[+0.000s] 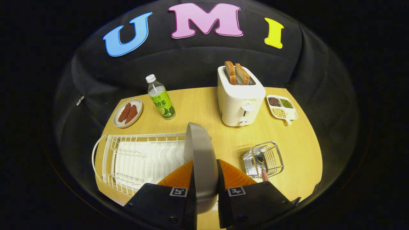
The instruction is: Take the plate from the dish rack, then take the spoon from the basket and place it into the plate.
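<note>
My gripper [205, 188] is shut on a grey plate [199, 150], which stands on edge between the two fingers and rises ahead of them. The plate hangs over the right end of the white wire dish rack [134, 159]; whether its lower edge still touches the rack I cannot tell. To the right of the fingers stands a small wire basket [266, 158] on the wooden table. A spoon [262, 166] stands in the basket, its reddish handle end leaning toward my right finger.
A white toaster [239, 102] with two bread slices stands beyond the plate. A green-labelled bottle [160, 100] and a small dish of sausages [128, 112] are behind the rack. A divided tray of beans [282, 107] sits at the far right of the table [297, 150].
</note>
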A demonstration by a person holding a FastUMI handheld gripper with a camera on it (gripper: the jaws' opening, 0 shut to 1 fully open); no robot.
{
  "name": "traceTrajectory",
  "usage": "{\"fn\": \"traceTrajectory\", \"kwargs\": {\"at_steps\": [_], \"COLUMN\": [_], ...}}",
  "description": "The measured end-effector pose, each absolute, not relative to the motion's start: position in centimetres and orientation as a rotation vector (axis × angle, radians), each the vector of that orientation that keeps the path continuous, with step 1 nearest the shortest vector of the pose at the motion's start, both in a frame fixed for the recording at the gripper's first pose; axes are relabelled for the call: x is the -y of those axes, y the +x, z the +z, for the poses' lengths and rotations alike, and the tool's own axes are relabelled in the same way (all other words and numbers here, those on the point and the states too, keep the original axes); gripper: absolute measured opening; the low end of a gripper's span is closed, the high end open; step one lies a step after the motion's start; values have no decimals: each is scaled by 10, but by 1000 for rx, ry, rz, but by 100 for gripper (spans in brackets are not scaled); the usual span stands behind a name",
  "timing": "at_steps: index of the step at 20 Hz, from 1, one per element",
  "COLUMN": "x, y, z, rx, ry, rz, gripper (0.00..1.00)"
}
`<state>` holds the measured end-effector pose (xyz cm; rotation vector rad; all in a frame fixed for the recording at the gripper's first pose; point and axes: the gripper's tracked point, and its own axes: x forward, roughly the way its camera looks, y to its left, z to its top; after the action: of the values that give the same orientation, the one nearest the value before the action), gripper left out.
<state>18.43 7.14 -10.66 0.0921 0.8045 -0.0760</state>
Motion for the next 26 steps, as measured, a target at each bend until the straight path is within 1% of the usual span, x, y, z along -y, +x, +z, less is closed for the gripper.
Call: {"fn": "traceTrajectory", "kwargs": {"at_steps": [1, 6, 15, 23, 24, 26], "x": [-76, -82, -68, -61, -65, -56], "y": [182, 184, 185, 194, 193, 193], "z": [-103, -90, -85, -70, -69, -67], "rx": [-792, -755, -773, -743, -761, -763], "ry": [68, -13, 19, 10, 56, 81], "rz": [-76, -108, -207, -214, -192, -199], "gripper": [28, 28, 28, 28, 27, 24]}}
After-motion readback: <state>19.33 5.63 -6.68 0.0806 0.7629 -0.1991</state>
